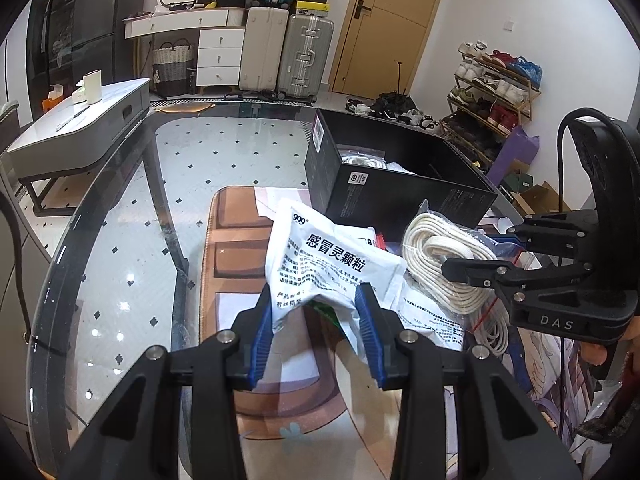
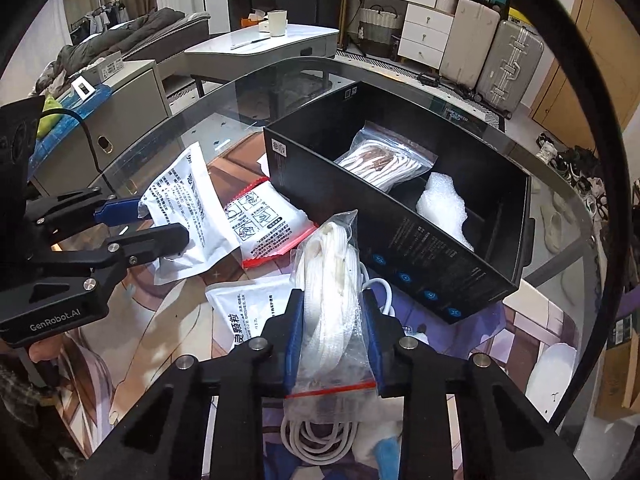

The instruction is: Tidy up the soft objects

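The left gripper [image 1: 316, 320] has its jaws pressed onto the lower edge of a white packet [image 1: 332, 268] printed with dark lettering, so the packet stands up crumpled between the blue pads [image 1: 262, 340]. From the right wrist view this same packet [image 2: 188, 208] hangs from the left gripper [image 2: 160, 220] above the glass surface [image 2: 224, 92], clear of the other things. The right gripper [image 2: 332, 340] has its jaws drawn in against a clear bag of white cord [image 2: 332, 280], with the bag's red seal strip lying low between the pads; the bag rises upright out of the grip. Under it lies a coil of white cable [image 2: 316, 440]. Beside the cord bag on the patterned mat [image 2: 160, 320] lie two more packets: a white one with bold lettering [image 2: 248, 312] just left of the right gripper and one with a red edge [image 2: 268, 220] further back, touching the front corner of the black box [image 2: 400, 248]. The black box stands just behind the cord bag and is split by a divider; its far compartment holds a clear bag of pale cord [image 2: 384, 160], and the near right compartment holds a lump of white foam wrap [image 2: 440, 204]. Beyond the surface stand a low grey table [image 2: 280, 40] with a cup [image 2: 277, 22], white drawers [image 2: 426, 36] and suitcases [image 2: 508, 64].
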Tool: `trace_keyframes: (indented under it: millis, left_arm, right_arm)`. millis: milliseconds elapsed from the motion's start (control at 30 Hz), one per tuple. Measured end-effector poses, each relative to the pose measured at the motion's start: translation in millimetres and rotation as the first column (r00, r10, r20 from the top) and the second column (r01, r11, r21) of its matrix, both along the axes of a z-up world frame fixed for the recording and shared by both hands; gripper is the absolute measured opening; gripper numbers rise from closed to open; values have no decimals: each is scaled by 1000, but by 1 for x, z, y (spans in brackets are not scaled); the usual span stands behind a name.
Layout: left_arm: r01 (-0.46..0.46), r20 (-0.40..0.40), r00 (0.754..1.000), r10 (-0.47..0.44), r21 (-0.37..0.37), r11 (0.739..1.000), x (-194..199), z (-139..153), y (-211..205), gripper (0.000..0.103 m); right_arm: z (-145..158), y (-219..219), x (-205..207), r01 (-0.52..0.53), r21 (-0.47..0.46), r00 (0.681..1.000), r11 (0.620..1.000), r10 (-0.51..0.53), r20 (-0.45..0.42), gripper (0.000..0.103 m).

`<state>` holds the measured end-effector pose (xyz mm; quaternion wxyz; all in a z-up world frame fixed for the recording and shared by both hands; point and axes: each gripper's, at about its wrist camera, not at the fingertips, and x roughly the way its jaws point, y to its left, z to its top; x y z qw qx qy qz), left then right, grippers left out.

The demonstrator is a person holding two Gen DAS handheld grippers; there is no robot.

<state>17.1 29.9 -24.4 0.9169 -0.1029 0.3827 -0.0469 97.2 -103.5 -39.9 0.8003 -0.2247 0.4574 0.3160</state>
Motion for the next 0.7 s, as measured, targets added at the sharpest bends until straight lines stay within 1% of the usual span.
trace_keyframes:
  millis: [167, 300, 400, 500, 700]
  left_arm:
    - [6, 3, 1000, -7, 8, 1000, -1, 1, -2, 38]
    - [5, 0, 1000, -5, 18, 1000, -2, 2, -3, 38]
    - [3, 4, 1000, -3, 16, 1000, -2, 4, -3, 38]
    - [8, 8, 1000, -8, 25, 1000, -4, 6, -5, 38]
    - [8, 22, 1000, -8, 36, 999, -3, 13, -9, 38]
  right_arm:
    - [-3, -2, -1, -13, 35, 999, 999, 14, -40, 24]
    - [-5, 0, -2, -14, 44, 1000, 999, 15, -24, 21]
    - [-4, -2, -1, -3, 66, 999, 998, 6, -35, 19]
    - [3, -9, -1, 10, 104, 999, 995, -5, -51, 19]
    - [25, -26, -1, 33, 181, 998, 983, -23, -53, 18]
